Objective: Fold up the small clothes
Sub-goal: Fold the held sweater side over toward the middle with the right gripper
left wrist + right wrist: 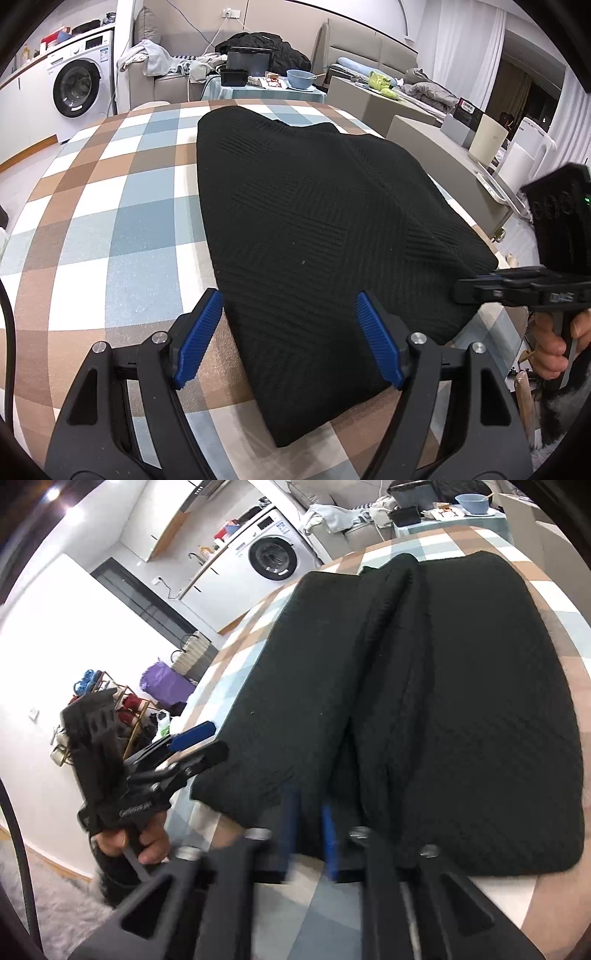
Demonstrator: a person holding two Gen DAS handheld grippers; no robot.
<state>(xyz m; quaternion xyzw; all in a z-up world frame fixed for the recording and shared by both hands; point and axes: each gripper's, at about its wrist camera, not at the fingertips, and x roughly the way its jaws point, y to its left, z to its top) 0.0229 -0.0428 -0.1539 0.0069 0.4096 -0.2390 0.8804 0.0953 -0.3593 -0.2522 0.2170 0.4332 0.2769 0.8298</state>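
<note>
Tablecloth (110, 229) in blue, brown and white checks is spread over the table, and a washing machine (75, 88) is seen at the far left of the room. The left gripper (290, 332) is held low over the near edge of the cloth with its blue pads (197, 338) set wide apart; one pad lies over bare cloth and the other over the near corner of the garment, and nothing is clamped between them. A black knitted sweater (314, 236) is laid flat at the middle of the table, folded lengthwise, with a raised fold running along it in the right wrist view. The right gripper (308, 829) is seen at the sweater's near edge with its pads brought close together, the black knit lying in the narrow gap; motion blur prevents a firm grip from being confirmed. A blue bowl (300, 78) stands on a side table behind.
</note>
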